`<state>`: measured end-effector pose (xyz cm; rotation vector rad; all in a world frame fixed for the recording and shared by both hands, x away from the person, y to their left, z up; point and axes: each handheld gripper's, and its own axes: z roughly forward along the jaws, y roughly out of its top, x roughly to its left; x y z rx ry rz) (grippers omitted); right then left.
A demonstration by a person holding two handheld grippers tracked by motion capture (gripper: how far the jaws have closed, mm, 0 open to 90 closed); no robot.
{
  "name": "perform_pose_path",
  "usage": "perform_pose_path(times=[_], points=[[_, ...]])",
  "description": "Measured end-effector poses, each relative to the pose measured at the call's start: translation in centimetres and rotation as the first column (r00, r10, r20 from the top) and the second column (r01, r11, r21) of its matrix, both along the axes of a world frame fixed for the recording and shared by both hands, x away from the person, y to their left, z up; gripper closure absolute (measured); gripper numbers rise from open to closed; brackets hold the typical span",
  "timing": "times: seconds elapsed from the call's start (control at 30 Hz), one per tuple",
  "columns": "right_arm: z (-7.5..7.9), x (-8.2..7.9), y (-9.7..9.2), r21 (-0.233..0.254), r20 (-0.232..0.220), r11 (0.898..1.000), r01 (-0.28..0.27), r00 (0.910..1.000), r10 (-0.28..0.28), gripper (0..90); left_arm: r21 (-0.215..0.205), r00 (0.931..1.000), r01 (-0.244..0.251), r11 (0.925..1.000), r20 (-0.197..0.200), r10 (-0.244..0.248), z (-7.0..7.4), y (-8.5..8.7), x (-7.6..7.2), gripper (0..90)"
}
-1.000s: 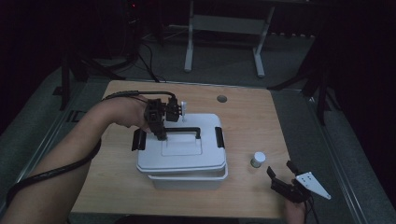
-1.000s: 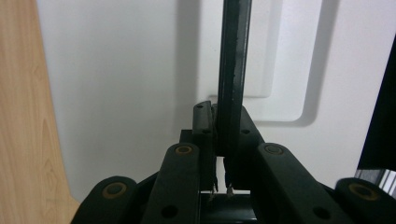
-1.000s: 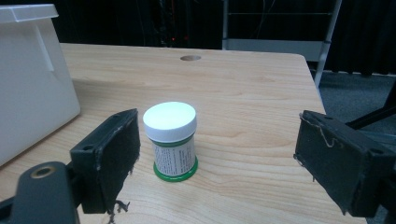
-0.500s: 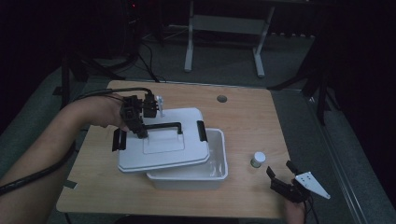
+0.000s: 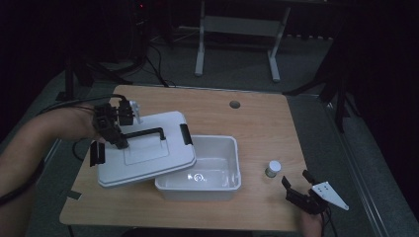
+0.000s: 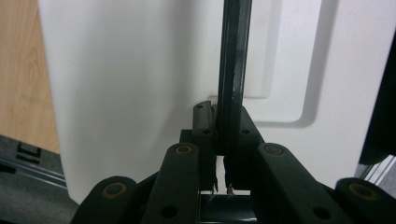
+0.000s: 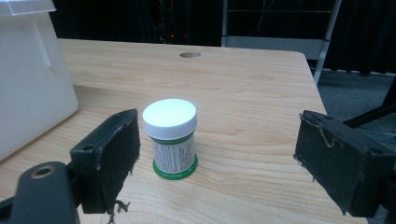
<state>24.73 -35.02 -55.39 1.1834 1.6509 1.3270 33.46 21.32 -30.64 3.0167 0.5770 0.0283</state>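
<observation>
My left gripper (image 5: pixel 118 140) is shut on the black handle (image 5: pixel 146 133) of a white box lid (image 5: pixel 148 158), which it holds tilted over the left part of the open white box (image 5: pixel 217 186). In the left gripper view the jaws clamp the thin black handle bar (image 6: pixel 232 70) against the white lid (image 6: pixel 130 84). At the table's front right, my right gripper (image 5: pixel 301 190) stands open, a little short of a small white-capped jar (image 5: pixel 272 168). The right gripper view has that jar (image 7: pixel 170 137), with its green base, upright between and beyond the open jaws.
The box's white wall (image 7: pixel 28 79) rises at the left of the right gripper view. A round hole (image 5: pixel 234 104) sits near the wooden table's far edge (image 5: pixel 197 90). Beyond the table stand a white metal frame (image 5: pixel 237 29) and dark cables on the floor.
The lid has come off the box and moved left with my left gripper, which uncovers the box's inside. The right gripper has kept still.
</observation>
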Motion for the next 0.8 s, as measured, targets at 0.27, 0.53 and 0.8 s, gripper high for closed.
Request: perform_pose_path(times=[0.27, 0.53, 0.8], points=[[0.0, 0.0, 0.0, -0.003, -0.001, 1.000, 0.002, 1.0000, -0.002, 13.5, -0.014, 0.9964, -0.084, 0.9963, -0.010, 0.084, -0.5, 3.8, -1.0, 83.4], [0.0, 0.0, 0.1, -0.010, -0.001, 1.000, 0.001, 1.0000, -0.001, 13.5, 0.002, 0.9885, -0.151, 0.9885, -0.009, 0.151, -1.3, 6.9, -1.8, 83.4], [0.0, 0.0, 0.3, -0.017, -0.005, 1.000, 0.000, 1.0000, 0.000, 13.5, -0.009, 0.9756, -0.219, 0.9757, -0.021, 0.219, -3.5, 9.9, -2.0, 83.4]])
